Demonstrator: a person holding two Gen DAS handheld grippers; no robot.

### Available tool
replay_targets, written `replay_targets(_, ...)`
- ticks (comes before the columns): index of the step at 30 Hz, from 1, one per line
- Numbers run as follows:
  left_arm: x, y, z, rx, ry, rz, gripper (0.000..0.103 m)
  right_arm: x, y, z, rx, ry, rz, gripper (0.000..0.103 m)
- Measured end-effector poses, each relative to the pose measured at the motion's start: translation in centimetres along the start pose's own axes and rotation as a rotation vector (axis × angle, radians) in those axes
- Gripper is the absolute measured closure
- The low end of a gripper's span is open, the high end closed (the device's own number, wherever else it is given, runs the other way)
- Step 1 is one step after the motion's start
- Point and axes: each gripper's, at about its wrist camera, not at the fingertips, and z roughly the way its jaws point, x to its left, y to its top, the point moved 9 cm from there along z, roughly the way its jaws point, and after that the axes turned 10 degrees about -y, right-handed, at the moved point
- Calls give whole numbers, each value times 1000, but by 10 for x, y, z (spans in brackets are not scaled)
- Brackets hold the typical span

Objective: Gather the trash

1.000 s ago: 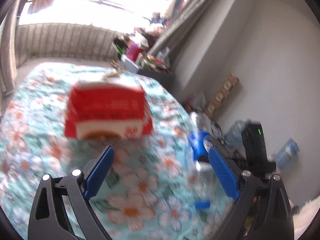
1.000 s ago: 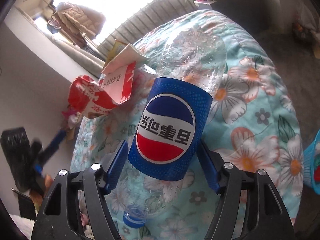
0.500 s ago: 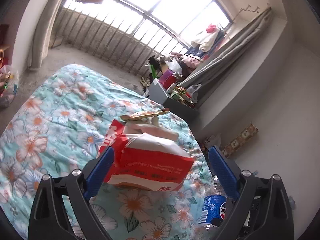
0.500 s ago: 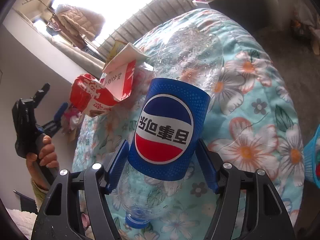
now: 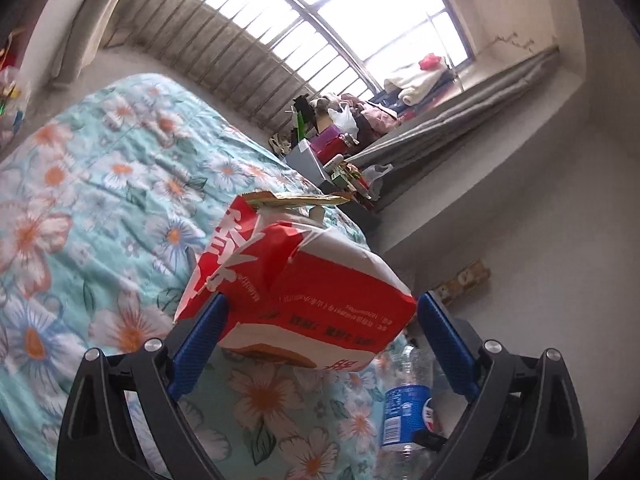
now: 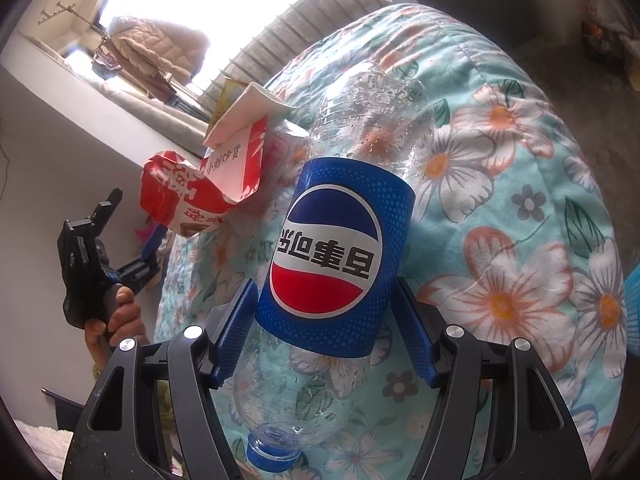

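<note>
A crumpled red and white paper bag (image 5: 304, 292) lies on the floral bedspread (image 5: 100, 200). My left gripper (image 5: 320, 344) is open, its blue fingers on either side of the bag's near end; I cannot tell if they touch it. My right gripper (image 6: 326, 332) is shut on an empty Pepsi bottle (image 6: 340, 248) with a blue label, cap toward the camera. The bottle also shows at the lower right of the left wrist view (image 5: 404, 416). The bag (image 6: 200, 184) and the left gripper (image 6: 132, 264) show at the left of the right wrist view.
A cluttered grey cabinet (image 5: 320, 160) stands past the bed's far end below the window. Grey walls run along the right. A blue mesh basket edge (image 6: 632, 312) shows at the right of the right wrist view.
My left gripper has come in closer to the red bag, which now sits between its open fingers. The right gripper still holds the bottle, almost unmoved.
</note>
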Motion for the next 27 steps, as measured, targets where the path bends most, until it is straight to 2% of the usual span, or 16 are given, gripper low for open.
replay_targets(3,3,2,12,13,58,99,10,2,-1,0,-2,-4,1,39)
replay_targets(6,11,4,15,1,43,73,25,3,-2,0,-3,-7,-1,39)
replay_targets(8,12,5,14,-4,21,53,40,3,-2,0,-2,-8,-3,39)
replay_targets(12,9,3,15,11,15,78,62,4,-2,0,-3,-11,-5,39)
replay_targets(14,7,2,14,19,10,89,78,5,-2,-1,-4,-15,-6,39)
replay_targets(16,4,3,12,12,-7,92,86,5,-3,-1,-6,-17,-6,39)
replay_targets(21,-8,6,0,7,-25,92,86,5,-2,0,-6,-20,-7,39)
replay_targets(22,-12,8,-3,1,-35,92,75,5,-2,0,-6,-21,-9,39)
replay_targets(23,-16,11,-5,-9,-44,94,52,6,-2,0,-7,-21,-10,39)
replay_targets(25,-20,18,-7,-29,-35,103,31,6,-1,0,-7,-21,-11,39)
replay_targets(27,-21,26,-1,-15,-23,116,25,6,-2,1,-7,-18,-9,39)
